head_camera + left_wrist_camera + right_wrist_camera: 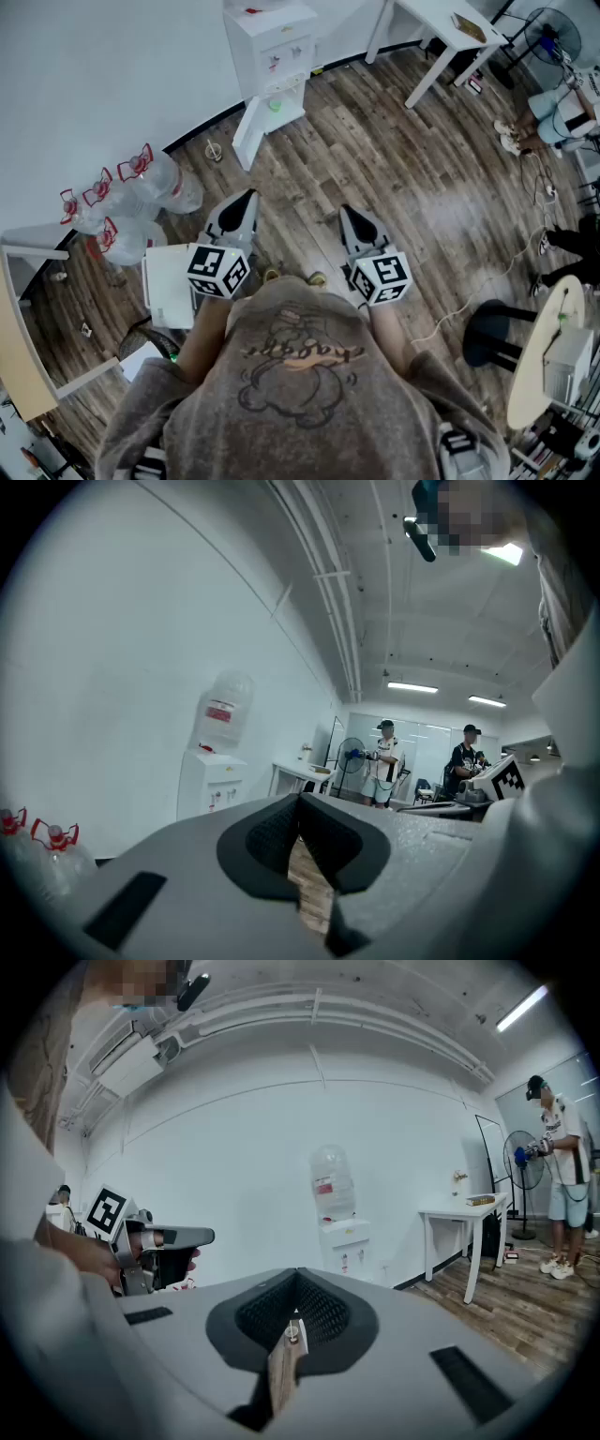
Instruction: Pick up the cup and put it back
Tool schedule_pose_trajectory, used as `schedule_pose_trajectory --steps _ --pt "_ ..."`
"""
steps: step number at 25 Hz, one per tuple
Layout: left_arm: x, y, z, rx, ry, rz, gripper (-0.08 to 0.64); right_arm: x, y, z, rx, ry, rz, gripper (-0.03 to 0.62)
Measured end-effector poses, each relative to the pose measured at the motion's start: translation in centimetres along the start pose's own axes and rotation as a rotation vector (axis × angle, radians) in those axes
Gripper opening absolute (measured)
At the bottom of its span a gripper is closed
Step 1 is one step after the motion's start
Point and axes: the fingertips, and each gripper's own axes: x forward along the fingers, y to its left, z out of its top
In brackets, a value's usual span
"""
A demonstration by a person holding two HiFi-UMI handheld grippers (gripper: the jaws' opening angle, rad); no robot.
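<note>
I stand on a wood floor with both grippers held forward at waist height. In the head view my left gripper (247, 195) and right gripper (346, 211) are both shut and hold nothing. Their jaws meet at the tips in the left gripper view (300, 800) and the right gripper view (296, 1275). A small cup-like thing (214, 150) stands on the floor by the wall, far ahead of the left gripper. A small green thing (276, 105) sits on the low ledge of the white water dispenser (272, 42); I cannot tell if it is a cup.
Several big water bottles (141, 192) with red handles lie at the left wall. A white box (169, 286) sits by my left side. A white table (441, 23) and fan (548, 33) stand at the back right, a black stool (497, 333) and round table (544, 366) at right. Two people (384, 761) stand far off.
</note>
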Motion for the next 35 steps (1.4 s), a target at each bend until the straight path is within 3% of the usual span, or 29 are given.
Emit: schedule_pose_trajectory --steps 10,14,17,24,35 --pt "-1.4 2.0 0.2 0.008 0.000 -0.036 0.003 1.5 1.8 0.0 0.025 -0.045 -0.024 0.000" --pt "-1.6 2.8 0.0 0.046 0.012 -0.079 0.003 2.1 2.7 -0.6 0.010 -0.052 -0.050 0.000" --pt "-0.6 2.7 0.1 0.048 0.011 -0.121 0.003 2.4 2.7 -0.4 -0.007 -0.054 -0.076 0.000" --pt "2.0 3.3 -0.3 0.033 0.015 -0.137 0.003 3.8 0.9 -0.7 0.019 -0.046 -0.108 0.000" --pt "9.5 7.6 0.9 0.019 0.031 -0.112 0.003 10.8 -3.5 0.5 0.014 -0.013 -0.060 0.002"
